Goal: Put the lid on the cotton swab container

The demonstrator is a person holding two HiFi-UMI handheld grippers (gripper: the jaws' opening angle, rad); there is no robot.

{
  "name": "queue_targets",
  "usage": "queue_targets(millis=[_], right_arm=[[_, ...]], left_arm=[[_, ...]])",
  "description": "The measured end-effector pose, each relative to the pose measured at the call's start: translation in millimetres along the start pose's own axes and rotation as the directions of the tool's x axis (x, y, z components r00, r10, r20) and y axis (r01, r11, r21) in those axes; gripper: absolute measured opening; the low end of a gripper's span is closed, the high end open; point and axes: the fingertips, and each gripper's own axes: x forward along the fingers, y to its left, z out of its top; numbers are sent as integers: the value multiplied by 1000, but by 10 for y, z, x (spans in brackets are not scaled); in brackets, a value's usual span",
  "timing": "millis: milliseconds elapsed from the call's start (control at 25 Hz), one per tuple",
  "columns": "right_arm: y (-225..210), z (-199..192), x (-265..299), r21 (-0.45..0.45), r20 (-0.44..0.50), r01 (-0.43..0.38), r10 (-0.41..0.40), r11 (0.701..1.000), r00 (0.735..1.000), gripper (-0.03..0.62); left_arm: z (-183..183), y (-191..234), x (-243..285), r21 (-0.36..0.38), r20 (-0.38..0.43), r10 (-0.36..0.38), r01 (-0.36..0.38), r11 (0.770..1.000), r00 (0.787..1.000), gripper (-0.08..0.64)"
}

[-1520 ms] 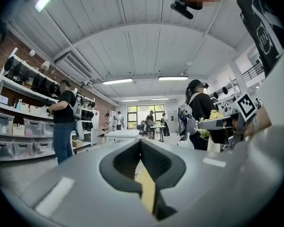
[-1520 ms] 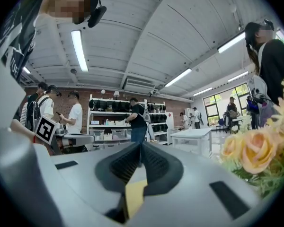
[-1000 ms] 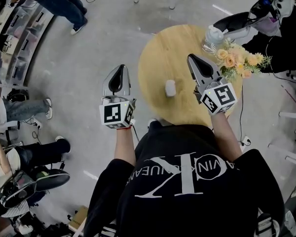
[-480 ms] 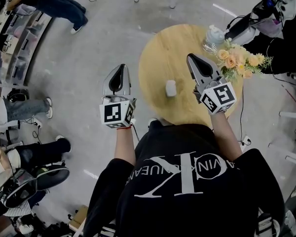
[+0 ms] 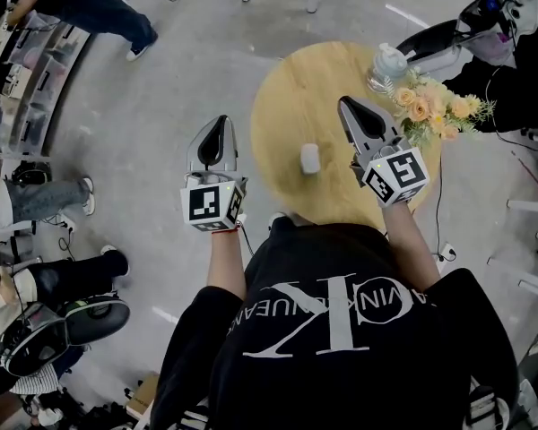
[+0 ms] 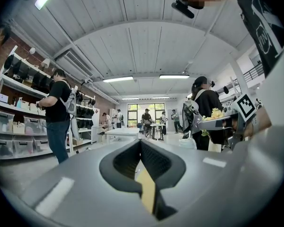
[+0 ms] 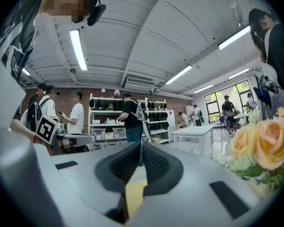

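Observation:
A small white container stands near the middle of the round wooden table; I cannot tell a separate lid from it in the head view. My left gripper hovers over the floor, left of the table, jaws shut with nothing between them. Over the table's right part, just right of the container, my right gripper is also shut and empty. Neither gripper touches the container, and neither gripper view shows it.
A bunch of peach and yellow flowers and a white bottle-like object sit at the table's far right edge, close to my right gripper. People stand and sit around: legs at the left, a person at the top left.

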Motion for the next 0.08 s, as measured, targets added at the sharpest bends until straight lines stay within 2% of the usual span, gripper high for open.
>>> queue_targets(millis=[80], right_arm=[[22, -8, 0, 1, -2, 0, 0, 1000, 1000, 26]], left_arm=[[-6, 9, -16, -1, -2, -1, 1, 1000, 1000, 12]])
